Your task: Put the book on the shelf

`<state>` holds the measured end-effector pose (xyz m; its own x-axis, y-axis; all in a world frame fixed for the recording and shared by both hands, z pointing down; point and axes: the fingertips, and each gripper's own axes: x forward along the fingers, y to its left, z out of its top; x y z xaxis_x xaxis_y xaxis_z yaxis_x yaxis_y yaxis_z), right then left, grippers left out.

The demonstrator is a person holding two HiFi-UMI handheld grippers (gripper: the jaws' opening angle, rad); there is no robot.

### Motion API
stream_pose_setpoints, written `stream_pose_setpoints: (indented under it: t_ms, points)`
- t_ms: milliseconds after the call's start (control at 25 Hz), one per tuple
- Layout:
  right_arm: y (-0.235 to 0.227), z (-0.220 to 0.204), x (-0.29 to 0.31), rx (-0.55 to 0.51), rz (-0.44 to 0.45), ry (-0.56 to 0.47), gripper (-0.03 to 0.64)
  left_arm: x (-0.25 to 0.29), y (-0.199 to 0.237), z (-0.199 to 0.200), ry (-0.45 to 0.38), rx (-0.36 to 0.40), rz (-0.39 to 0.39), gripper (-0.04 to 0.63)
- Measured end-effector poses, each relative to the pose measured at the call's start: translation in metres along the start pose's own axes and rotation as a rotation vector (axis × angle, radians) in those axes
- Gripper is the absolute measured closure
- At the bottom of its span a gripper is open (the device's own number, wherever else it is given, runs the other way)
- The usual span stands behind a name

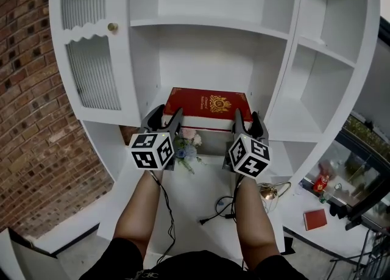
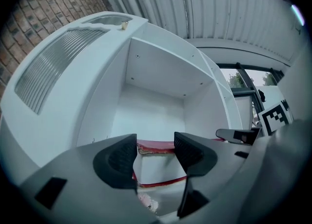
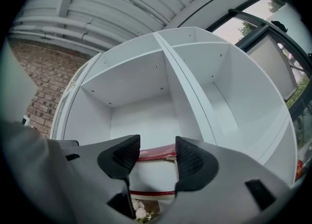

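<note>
A thick red book [image 1: 207,105] with a gold emblem lies flat in the middle compartment of the white shelf unit [image 1: 207,25], its page edge toward me. My left gripper [image 1: 166,115] is at the book's near left corner and my right gripper [image 1: 247,119] at its near right corner. In the left gripper view the book [image 2: 158,146] shows beyond the gripper [image 2: 155,153], whose jaws stand apart with no pad pressing on the book. The right gripper view shows the same: the book's edge [image 3: 156,153] lies past the parted jaws of that gripper [image 3: 157,155].
A cabinet door [image 1: 91,71] with ribbed glass and a brass knob [image 1: 112,27] hangs at the left, beside a brick wall [image 1: 30,120]. A small flower bunch [image 1: 186,146] sits below the book. Narrower compartments [image 1: 317,77] stand at the right. A cable [image 1: 216,215] and a second red book [image 1: 315,218] lie lower down.
</note>
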<state>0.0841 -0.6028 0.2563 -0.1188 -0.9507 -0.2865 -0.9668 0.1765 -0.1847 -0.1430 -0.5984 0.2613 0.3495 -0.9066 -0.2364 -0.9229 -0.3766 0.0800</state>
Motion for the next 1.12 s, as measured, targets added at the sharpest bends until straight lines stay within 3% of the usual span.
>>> stream_pose_setpoints:
  t_ms: [440, 560, 720, 840, 880, 920, 1040, 1120]
  points:
    - [0.0, -0.002, 0.007, -0.016, 0.003, 0.06, 0.37, 0.007, 0.003, -0.001, 0.021, -0.029, -0.002, 0.344]
    - [0.001, 0.001, 0.005, -0.049, 0.037, 0.084, 0.37, -0.001, -0.002, 0.003, 0.016, 0.024, 0.015, 0.341]
    - [0.001, 0.031, -0.019, -0.086, 0.056, -0.047, 0.377, -0.028, -0.017, 0.02, -0.042, 0.12, 0.041, 0.341]
    - [0.005, 0.034, -0.047, -0.084, 0.088, -0.099, 0.412, -0.056, -0.025, 0.02, -0.063, 0.117, 0.065, 0.345]
    - [0.004, 0.028, -0.056, -0.078, 0.093, -0.094, 0.433, -0.066, -0.027, 0.017, -0.072, 0.106, 0.072, 0.37]
    - [0.002, 0.019, -0.065, -0.075, 0.092, -0.084, 0.45, -0.076, -0.03, 0.012, -0.079, 0.095, 0.076, 0.441]
    - [-0.003, -0.014, -0.094, -0.088, 0.075, -0.044, 0.6, -0.104, -0.037, -0.017, -0.046, 0.098, 0.089, 0.531]
    - [-0.003, -0.039, -0.111, -0.096, 0.083, -0.011, 0.603, -0.119, -0.041, -0.044, 0.004, 0.108, 0.098, 0.568]
